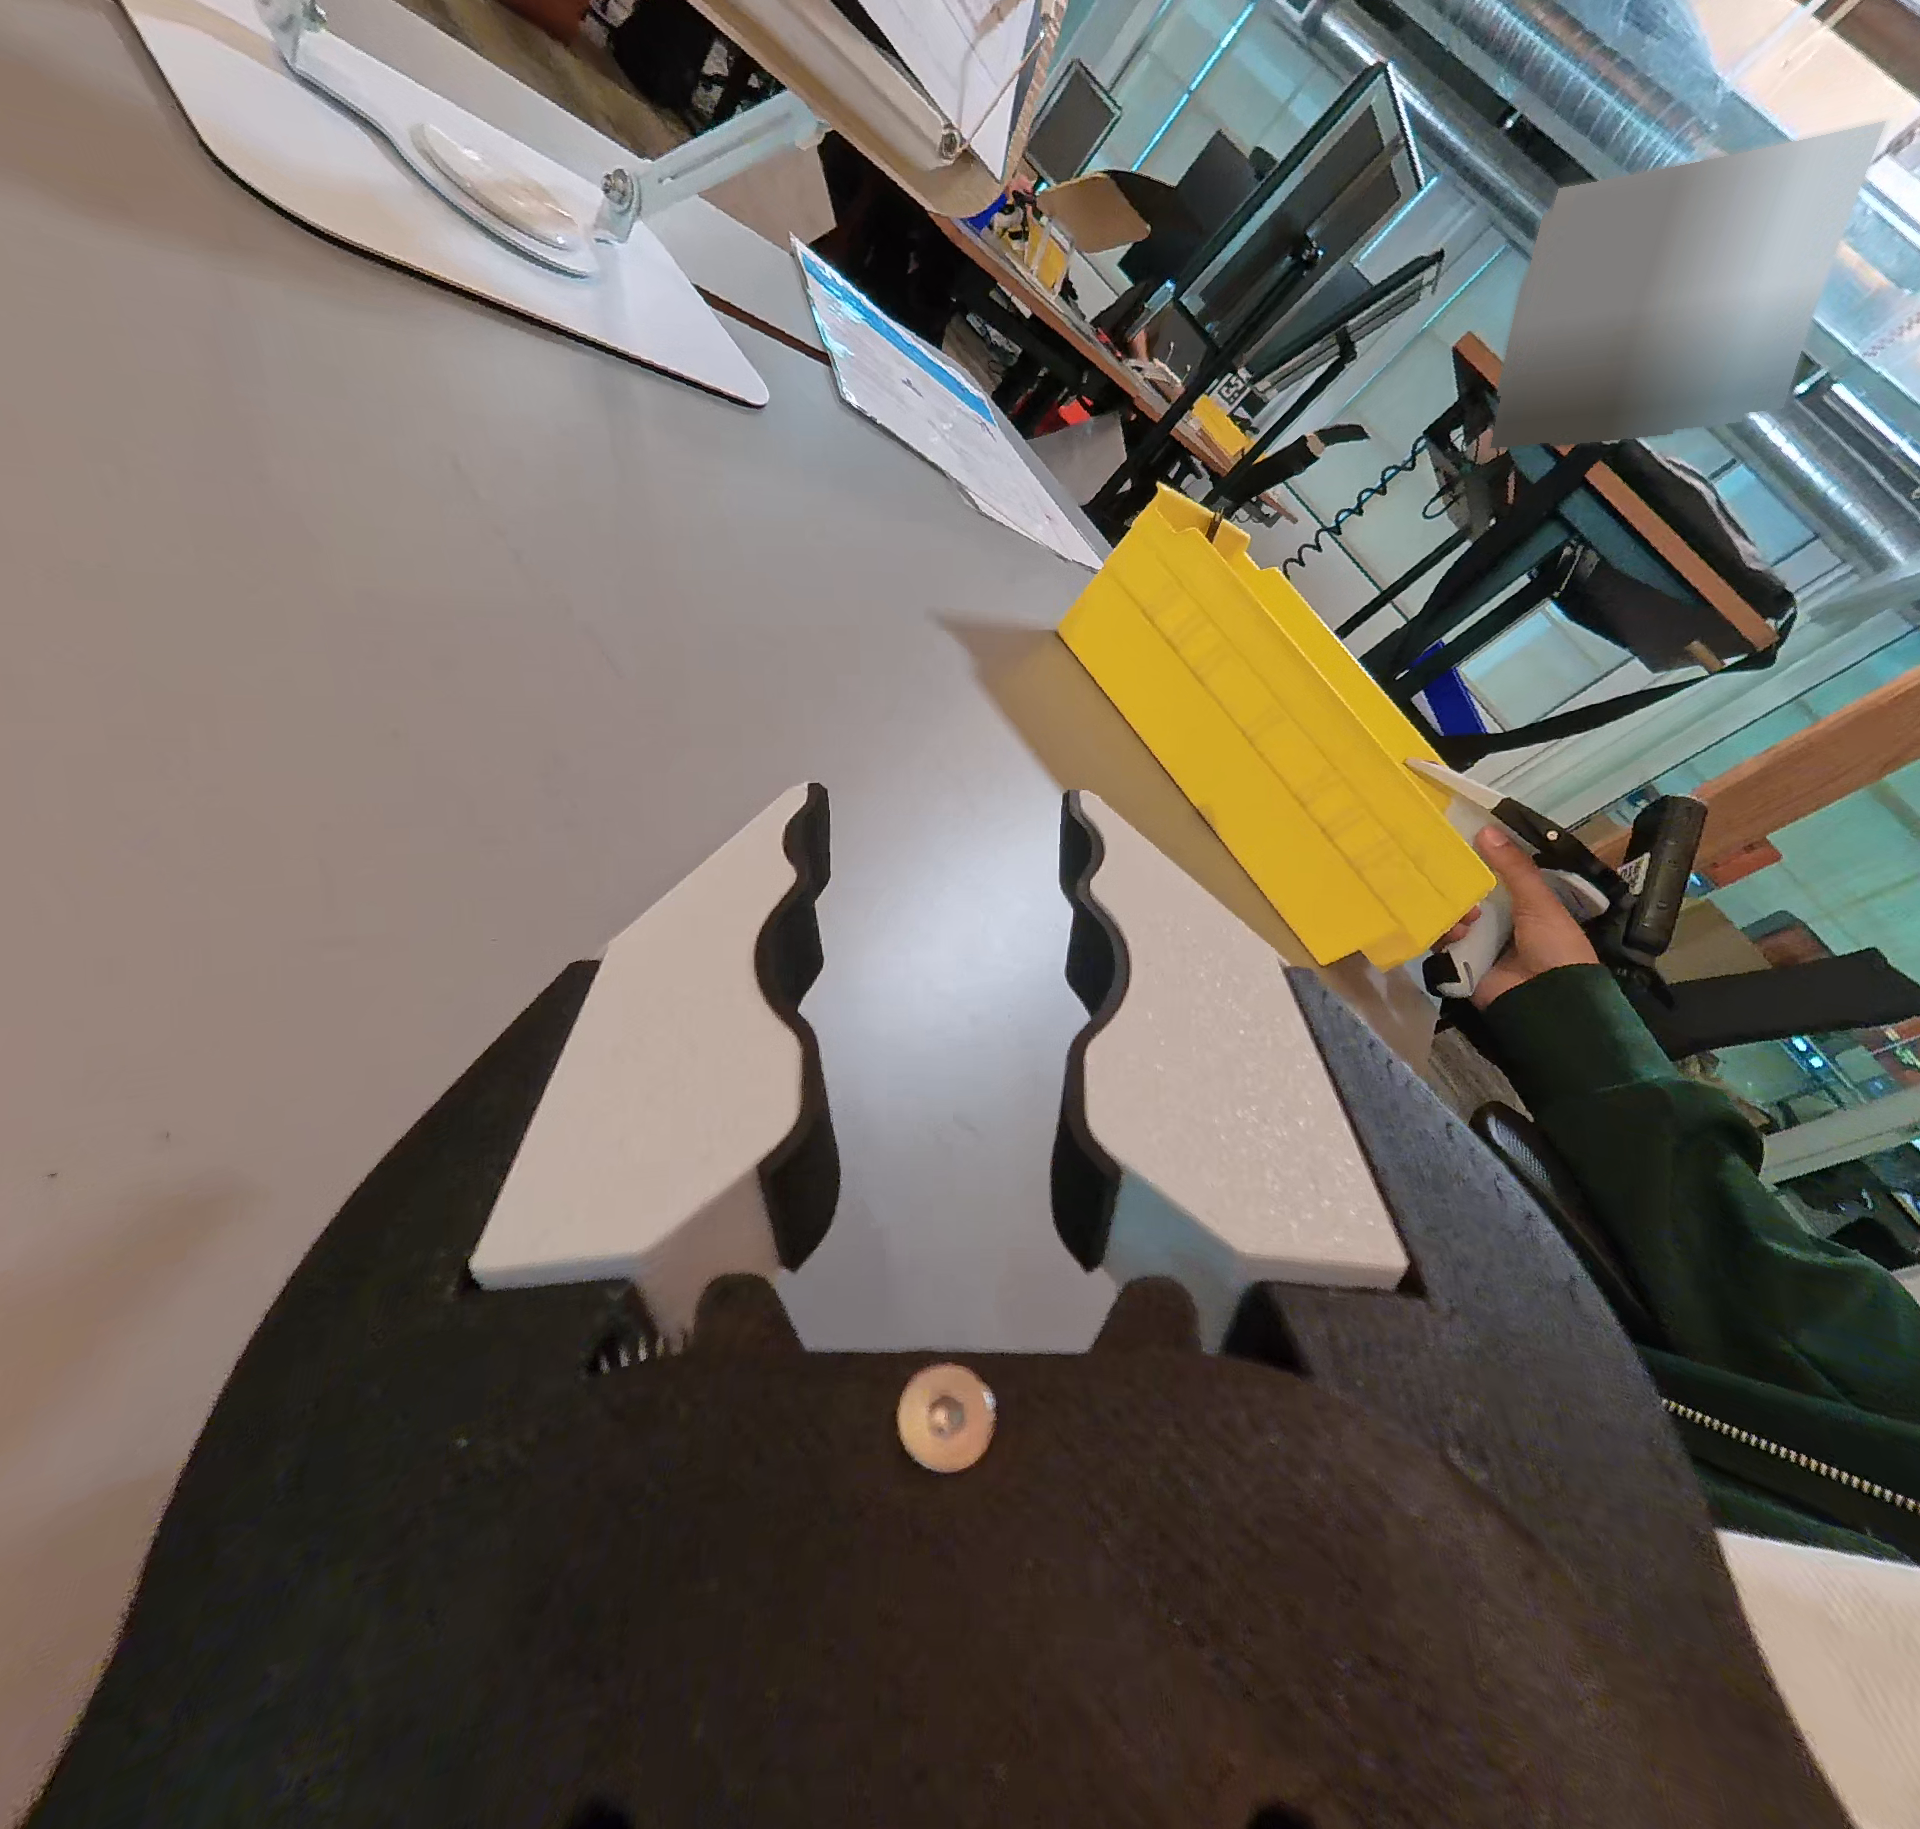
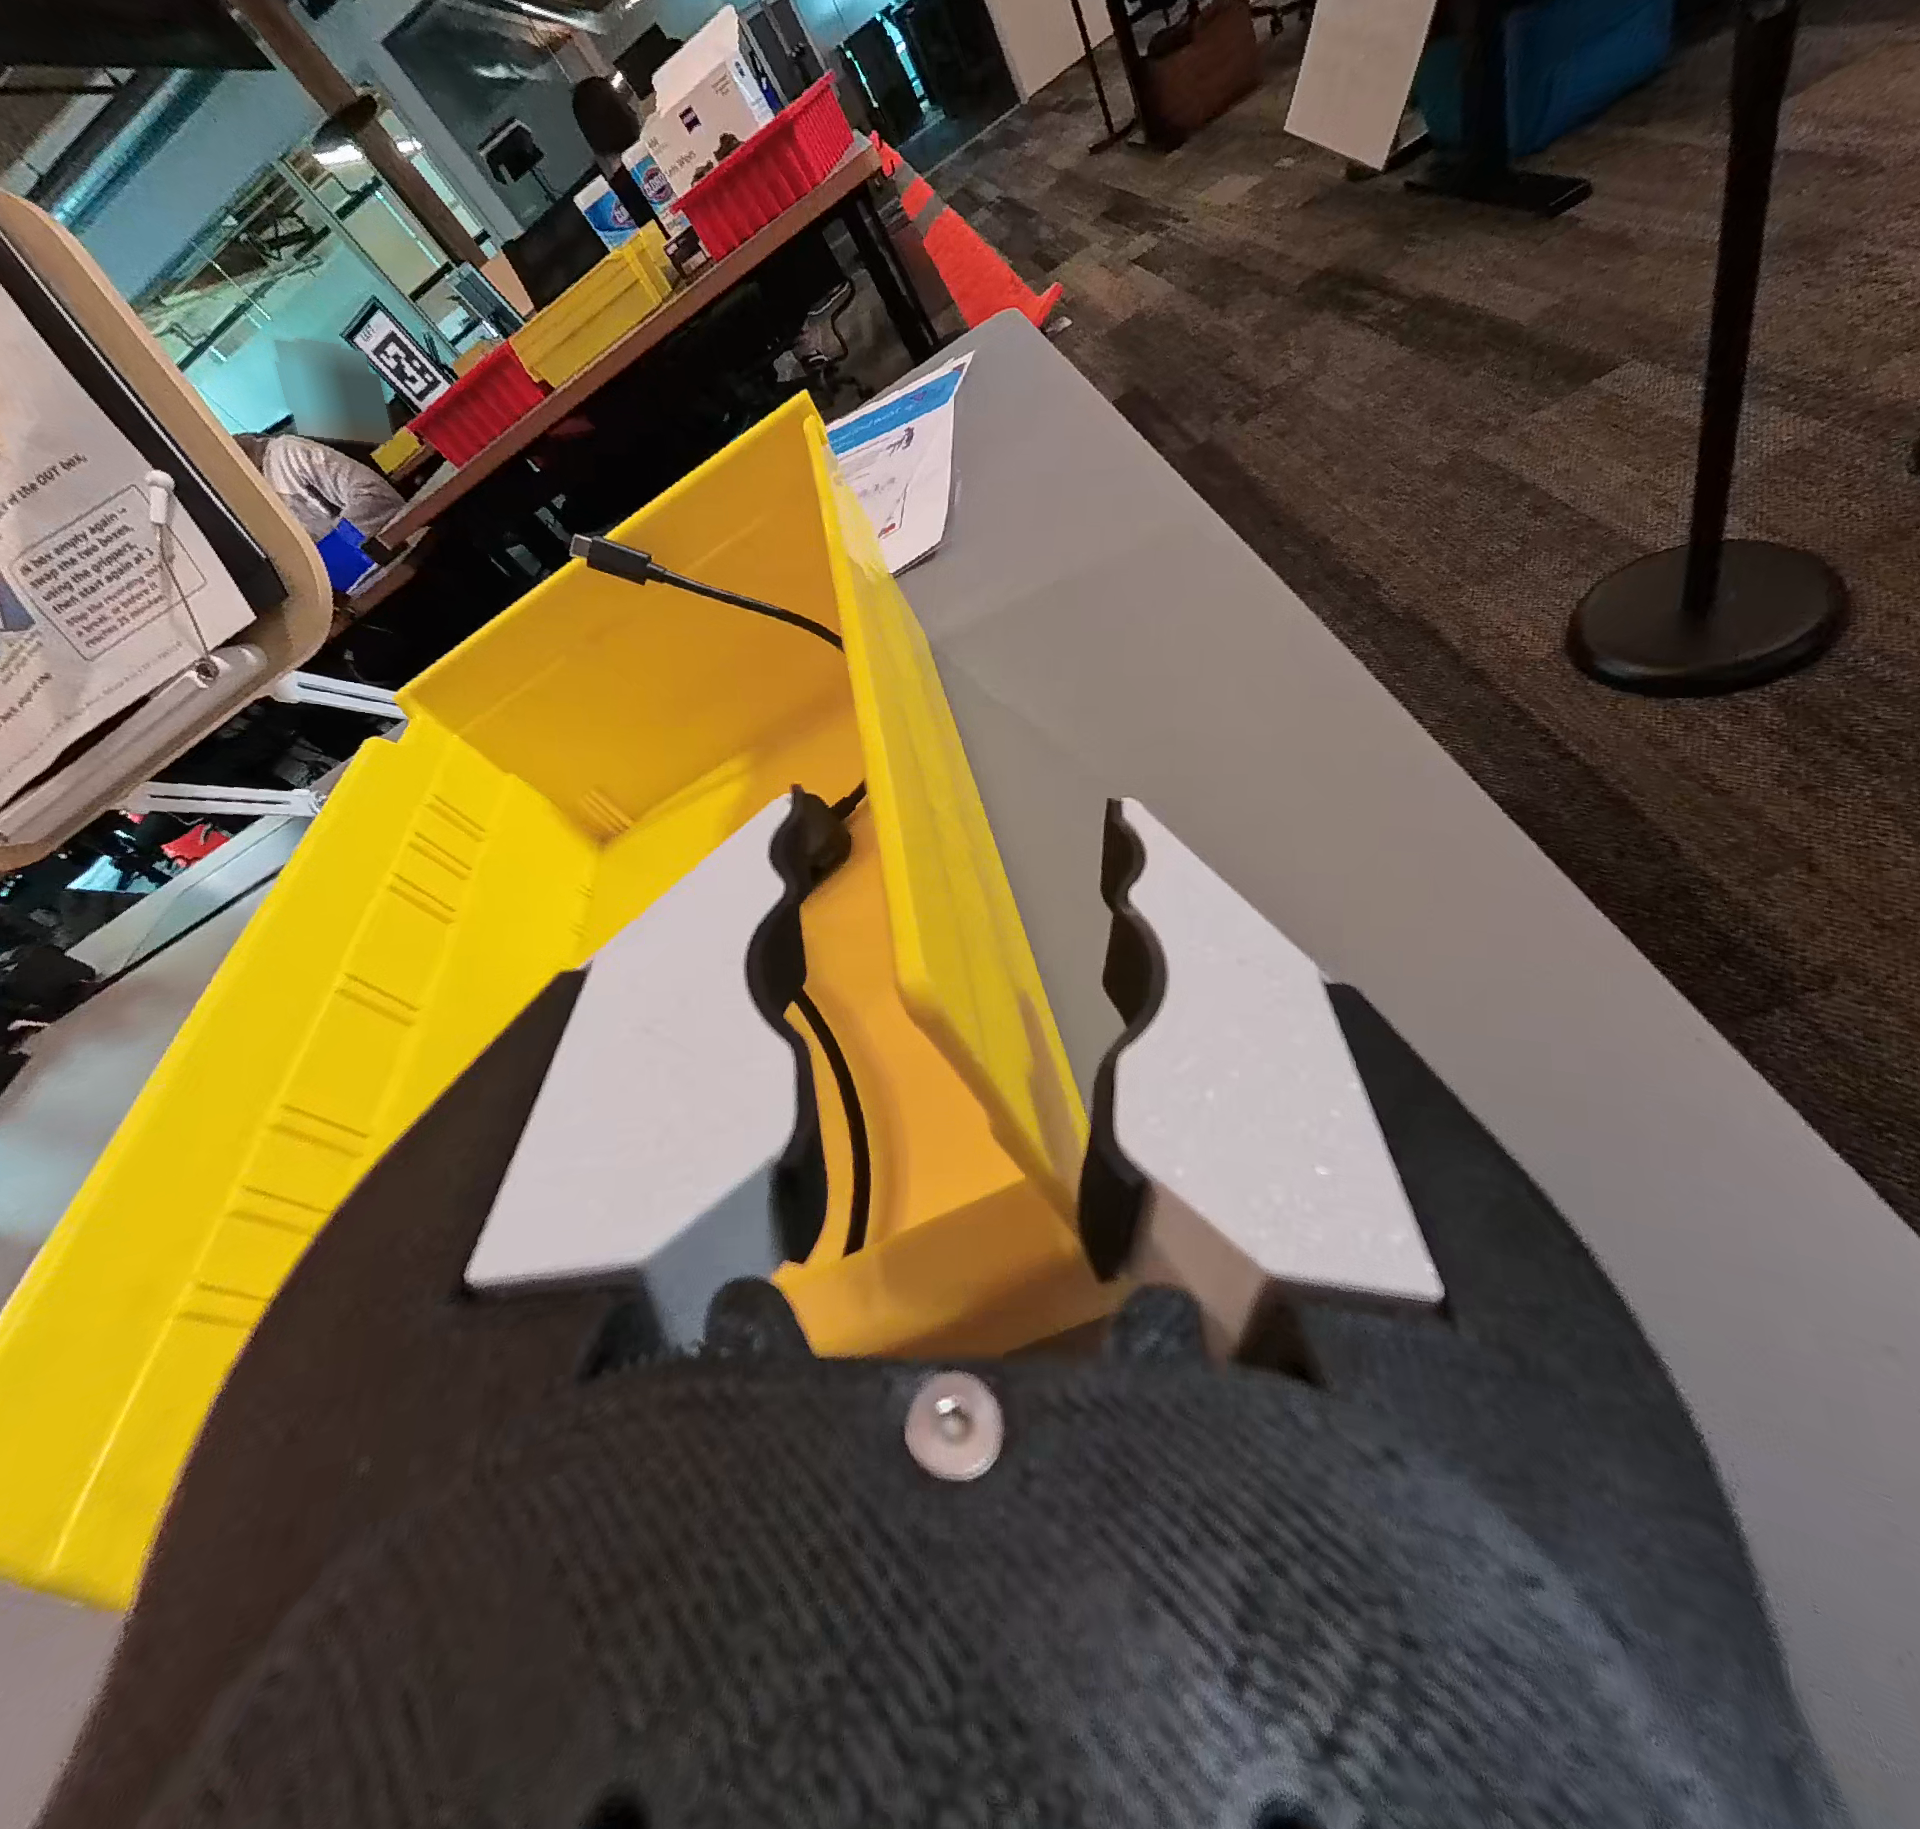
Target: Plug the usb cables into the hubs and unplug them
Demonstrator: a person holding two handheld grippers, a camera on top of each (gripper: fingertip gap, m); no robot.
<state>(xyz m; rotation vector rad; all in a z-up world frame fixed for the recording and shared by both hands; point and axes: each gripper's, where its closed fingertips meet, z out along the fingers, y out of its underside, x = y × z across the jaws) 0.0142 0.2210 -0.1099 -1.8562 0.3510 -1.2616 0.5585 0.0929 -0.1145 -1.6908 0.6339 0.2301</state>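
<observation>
Grey flat tabletop (image 1: 416, 636) holds the yellow plastic bin (image 2: 644, 699); my right gripper (image 2: 951, 823) gapes astride its wall, left gripper (image 1: 945, 803) spread, empty. Thin black usb cable (image 2: 727, 595) inside looks limp, light; I'd pinch the stiff plug

Left gripper (image 1: 943, 823), black printed body with two pale grey fingers (image 1: 675, 1041) edged in wavy black pads, held low and level with a wide gap between them, gripping nothing. Right gripper (image 2: 951, 823) of the same build, fingers (image 2: 665, 1083) likewise spread, tilted forward and down. Seen from the left wrist view, a bare hand (image 1: 1527, 922) wrapped round the right gripper's handle, dark green sleeve (image 1: 1683, 1187) behind it.
</observation>
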